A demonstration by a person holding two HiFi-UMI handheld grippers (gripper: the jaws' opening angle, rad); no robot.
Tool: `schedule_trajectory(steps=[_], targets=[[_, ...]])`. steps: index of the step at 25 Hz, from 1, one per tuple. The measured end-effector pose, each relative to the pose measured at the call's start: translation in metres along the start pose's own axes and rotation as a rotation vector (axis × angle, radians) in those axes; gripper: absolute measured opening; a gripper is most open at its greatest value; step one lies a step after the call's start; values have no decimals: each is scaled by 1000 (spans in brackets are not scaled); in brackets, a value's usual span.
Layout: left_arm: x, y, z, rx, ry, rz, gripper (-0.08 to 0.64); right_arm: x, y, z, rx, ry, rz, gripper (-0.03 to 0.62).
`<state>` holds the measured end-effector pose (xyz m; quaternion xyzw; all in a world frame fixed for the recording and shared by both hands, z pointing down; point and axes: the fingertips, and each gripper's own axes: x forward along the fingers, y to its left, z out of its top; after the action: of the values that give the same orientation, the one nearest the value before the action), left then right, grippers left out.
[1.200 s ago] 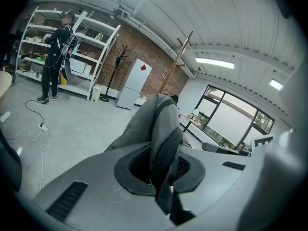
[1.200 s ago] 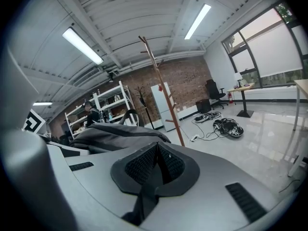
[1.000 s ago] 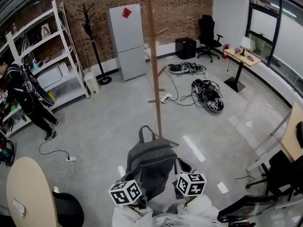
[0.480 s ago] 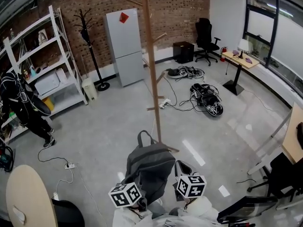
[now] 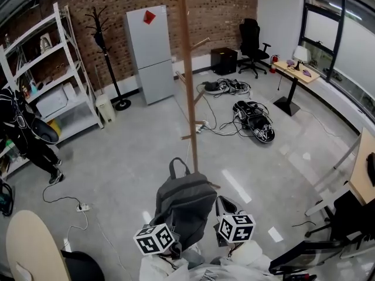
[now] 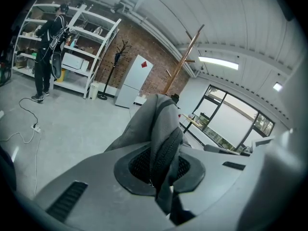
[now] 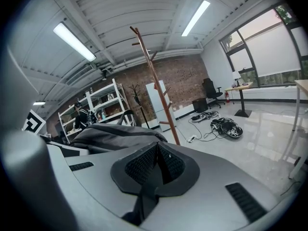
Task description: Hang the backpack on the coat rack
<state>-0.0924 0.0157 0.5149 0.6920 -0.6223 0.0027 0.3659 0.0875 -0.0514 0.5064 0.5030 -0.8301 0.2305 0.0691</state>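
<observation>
From the head view we look forward and steeply down over the floor [image 5: 129,157], from well above. The left gripper view and the right gripper view sit low, right behind the backpack [image 6: 159,124], and face along their jaws. In all three views we find the coat rack [image 5: 188,86], the white fridge [image 5: 149,51] and the shelves [image 5: 53,75].

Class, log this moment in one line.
left gripper: shut on backpack | right gripper: shut on backpack | coat rack: ahead, nothing hung

The coat rack [image 5: 188,98] is cut off at the top edge; the backpack [image 5: 184,204], lower centre, hides part of its base.
</observation>
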Motion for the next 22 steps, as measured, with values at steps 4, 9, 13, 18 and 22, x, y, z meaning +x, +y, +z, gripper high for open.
schedule_trajectory(steps=[4, 9, 13, 18, 22], targets=[[15, 7, 13, 2, 8, -12, 18, 20, 2, 8, 0, 2, -9, 12], [32, 17, 31, 15, 22, -26, 18, 45, 5, 16, 3, 7, -19, 14], [46, 24, 40, 18, 39, -44, 18, 63, 6, 18, 3, 22, -24, 14], [64, 32, 54, 18, 51, -57, 19, 84, 4, 27, 3, 30, -40, 12], [76, 38, 65, 26, 68, -91, 18, 103, 6, 38, 3, 26, -53, 14]])
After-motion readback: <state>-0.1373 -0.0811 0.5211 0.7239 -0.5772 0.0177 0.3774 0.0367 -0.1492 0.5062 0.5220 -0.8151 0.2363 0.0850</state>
